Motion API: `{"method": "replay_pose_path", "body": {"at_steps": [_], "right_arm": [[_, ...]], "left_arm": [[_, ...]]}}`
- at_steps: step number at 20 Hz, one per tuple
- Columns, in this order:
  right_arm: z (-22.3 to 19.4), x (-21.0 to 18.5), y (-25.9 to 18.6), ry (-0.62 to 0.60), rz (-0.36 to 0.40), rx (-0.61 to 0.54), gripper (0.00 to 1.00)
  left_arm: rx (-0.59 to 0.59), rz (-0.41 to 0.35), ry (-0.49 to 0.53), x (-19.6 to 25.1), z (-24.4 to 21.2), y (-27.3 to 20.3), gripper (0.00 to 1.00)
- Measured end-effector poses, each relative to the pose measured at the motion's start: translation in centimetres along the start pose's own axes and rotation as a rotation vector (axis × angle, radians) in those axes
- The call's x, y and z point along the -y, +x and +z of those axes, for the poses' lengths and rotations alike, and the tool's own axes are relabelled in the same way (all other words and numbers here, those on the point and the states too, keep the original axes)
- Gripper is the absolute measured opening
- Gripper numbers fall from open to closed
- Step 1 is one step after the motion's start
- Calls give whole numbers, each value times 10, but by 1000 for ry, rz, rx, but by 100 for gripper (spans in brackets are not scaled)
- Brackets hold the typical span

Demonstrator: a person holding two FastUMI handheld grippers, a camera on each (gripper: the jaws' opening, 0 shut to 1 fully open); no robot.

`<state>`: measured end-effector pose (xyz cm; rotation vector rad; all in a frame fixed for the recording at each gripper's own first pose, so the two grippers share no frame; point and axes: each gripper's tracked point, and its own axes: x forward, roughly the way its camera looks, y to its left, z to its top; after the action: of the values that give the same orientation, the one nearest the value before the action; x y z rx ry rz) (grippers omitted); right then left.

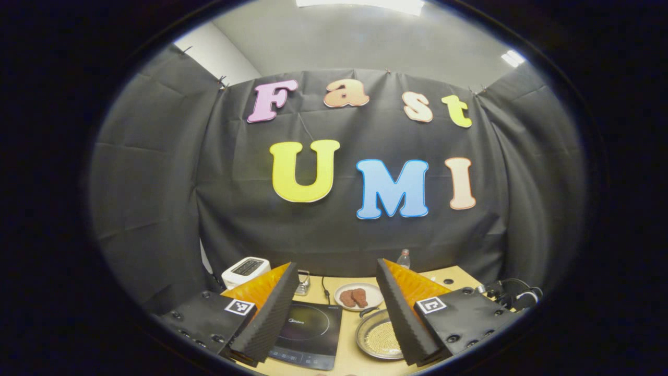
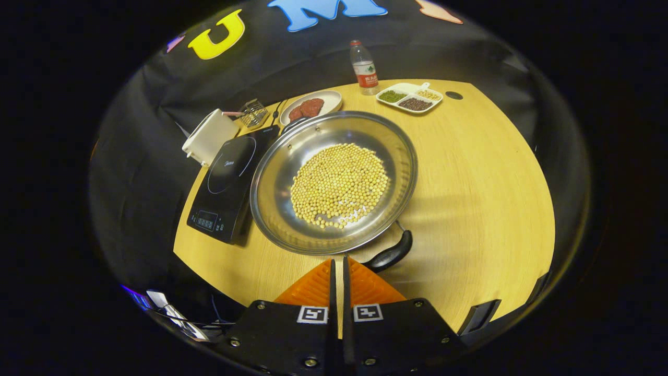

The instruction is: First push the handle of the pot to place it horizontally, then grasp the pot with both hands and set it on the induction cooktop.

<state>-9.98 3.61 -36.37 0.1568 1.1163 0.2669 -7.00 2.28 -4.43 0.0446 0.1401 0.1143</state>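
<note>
My left gripper (image 1: 334, 313) is held level above the near table edge, its two orange-faced fingers spread wide apart with nothing between them. Beyond the gap lies the wooden table (image 1: 348, 344). The black induction cooktop (image 1: 309, 334) sits left of centre, partly behind my left finger. The steel pot (image 1: 377, 334) with pale beans stands just beside it on the right, partly behind the right finger. Farther back: a white plate (image 1: 359, 296) of brown pieces, a white toaster (image 1: 245, 270), a small wire basket (image 1: 303, 283), and a plastic bottle (image 1: 403, 259).
</note>
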Motion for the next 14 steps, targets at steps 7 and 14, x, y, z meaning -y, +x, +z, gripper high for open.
{"method": "replay_pose_path", "body": {"at_steps": [7, 14], "right_arm": [[-16, -5, 29, -24, -3, -76, 4], [-14, 3, 35, -31, -34, -49, 3]], "left_arm": [[-17, 41, 5, -9, -4, -17, 98], [-29, 47, 8, -13, -6, -16, 97]]}}
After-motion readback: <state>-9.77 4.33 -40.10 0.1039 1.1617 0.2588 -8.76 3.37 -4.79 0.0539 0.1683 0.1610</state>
